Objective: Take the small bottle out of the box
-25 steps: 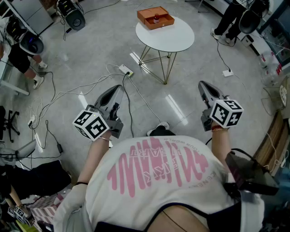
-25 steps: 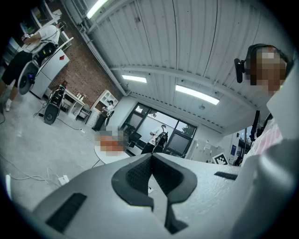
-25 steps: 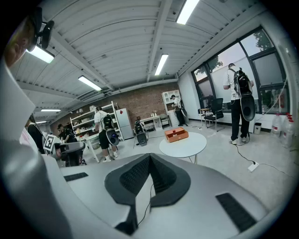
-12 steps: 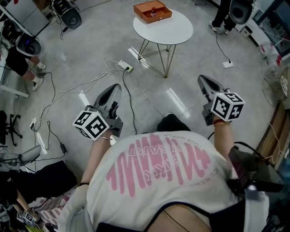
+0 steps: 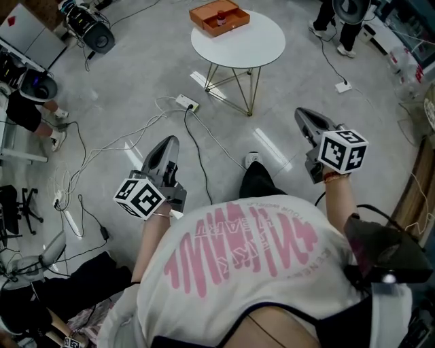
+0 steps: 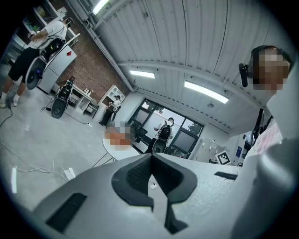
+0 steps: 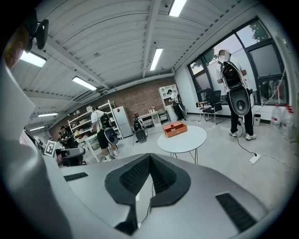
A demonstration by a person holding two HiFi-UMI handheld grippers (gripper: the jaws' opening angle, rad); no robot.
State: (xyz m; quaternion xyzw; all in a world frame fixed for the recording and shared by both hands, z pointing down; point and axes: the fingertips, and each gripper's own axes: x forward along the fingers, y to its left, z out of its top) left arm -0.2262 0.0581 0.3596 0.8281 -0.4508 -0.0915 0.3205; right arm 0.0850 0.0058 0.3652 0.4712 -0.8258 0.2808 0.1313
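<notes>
An open orange box (image 5: 219, 17) stands at the far edge of a round white table (image 5: 246, 46), several steps ahead of me. A small dark-red bottle (image 5: 220, 14) shows inside it. My left gripper (image 5: 169, 143) and right gripper (image 5: 303, 115) are held out at waist height over the floor, far short of the table. Both have their jaws together with nothing between them. In the right gripper view the orange box (image 7: 175, 129) sits on the table (image 7: 183, 140) beyond the shut right gripper (image 7: 150, 159). In the left gripper view the left gripper (image 6: 150, 158) is shut too.
A power strip (image 5: 188, 104) and loose cables (image 5: 115, 136) lie on the grey floor between me and the table's thin metal legs (image 5: 238, 88). People stand at the far right (image 5: 338, 20) and far left (image 5: 34, 95). A black device (image 5: 95, 34) sits at the upper left.
The person has stepped forward, a leg now showing ahead of the shirt. The table sits a little further left in view. Both grippers stay shut and empty.
</notes>
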